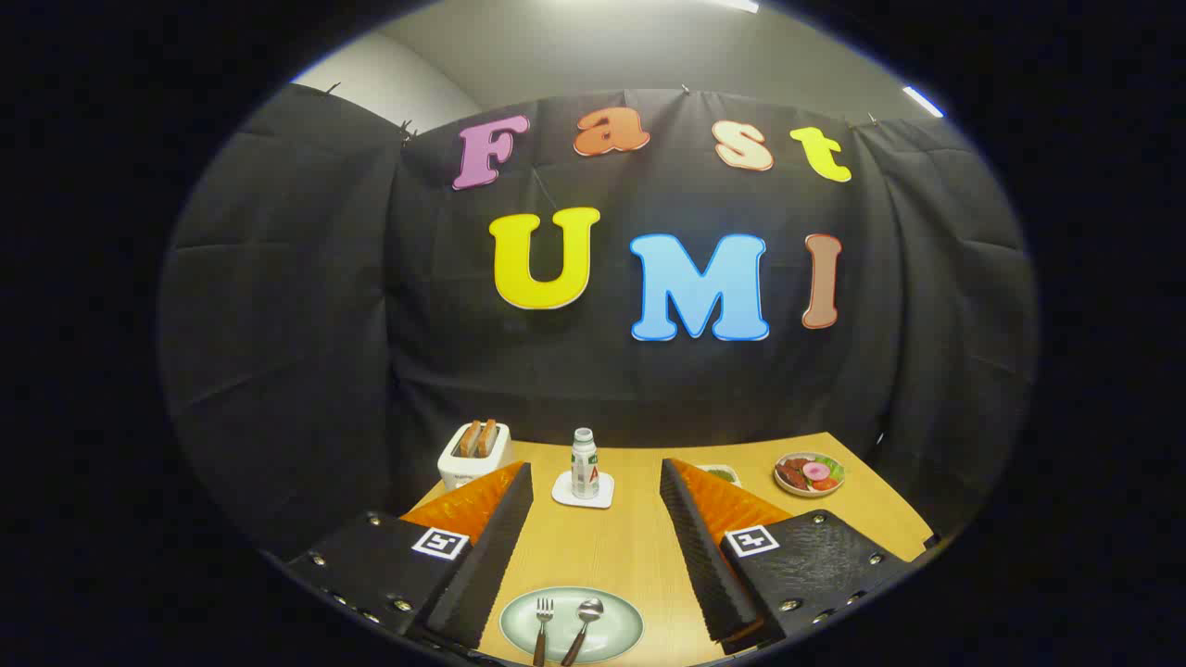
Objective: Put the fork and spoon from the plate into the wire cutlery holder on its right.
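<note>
A pale green plate (611, 630) lies on the wooden table, low between my two fingers. On it rest a fork (542, 626) to the left and a spoon (584, 624) to the right, both with brown handles pointing toward me. My gripper (596, 489) is open, held above the table, with nothing between its fingers. The fingertips reach past the plate toward the back of the table.
A small bottle (584, 462) stands on a white coaster (583, 491) just ahead of the fingertips. A white toaster (473, 453) with bread slices sits at the back left. A plate of food (809, 473) and a small dish (721, 473) sit beyond the right finger.
</note>
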The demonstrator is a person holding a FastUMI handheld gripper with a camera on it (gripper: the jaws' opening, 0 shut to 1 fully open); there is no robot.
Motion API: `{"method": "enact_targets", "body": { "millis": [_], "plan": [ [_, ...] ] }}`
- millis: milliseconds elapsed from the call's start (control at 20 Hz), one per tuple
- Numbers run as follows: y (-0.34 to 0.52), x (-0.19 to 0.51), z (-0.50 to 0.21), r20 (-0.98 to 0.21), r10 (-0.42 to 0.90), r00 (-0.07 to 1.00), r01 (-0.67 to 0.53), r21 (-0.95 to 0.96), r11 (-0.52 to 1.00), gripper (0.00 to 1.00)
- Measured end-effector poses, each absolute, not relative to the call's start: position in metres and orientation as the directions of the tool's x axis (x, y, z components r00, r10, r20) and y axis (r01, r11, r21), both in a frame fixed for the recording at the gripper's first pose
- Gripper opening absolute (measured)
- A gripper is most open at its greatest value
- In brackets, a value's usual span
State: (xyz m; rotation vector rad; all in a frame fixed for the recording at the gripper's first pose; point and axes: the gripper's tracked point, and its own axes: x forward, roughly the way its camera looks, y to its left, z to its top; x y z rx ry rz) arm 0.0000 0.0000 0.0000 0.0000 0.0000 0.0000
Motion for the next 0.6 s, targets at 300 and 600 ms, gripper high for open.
{"method": "enact_targets", "body": {
  "millis": [300, 600],
  "plan": [
    [0.002, 0.010, -0.066, -0.168, -0.005, 0.986, 0.006, 0.001, 1.000, 0.86],
    [0.008, 0.020, -0.150, -0.378, 0.001, 0.926, 0.005, 0.015, 1.000, 0.86]
  ]
}}
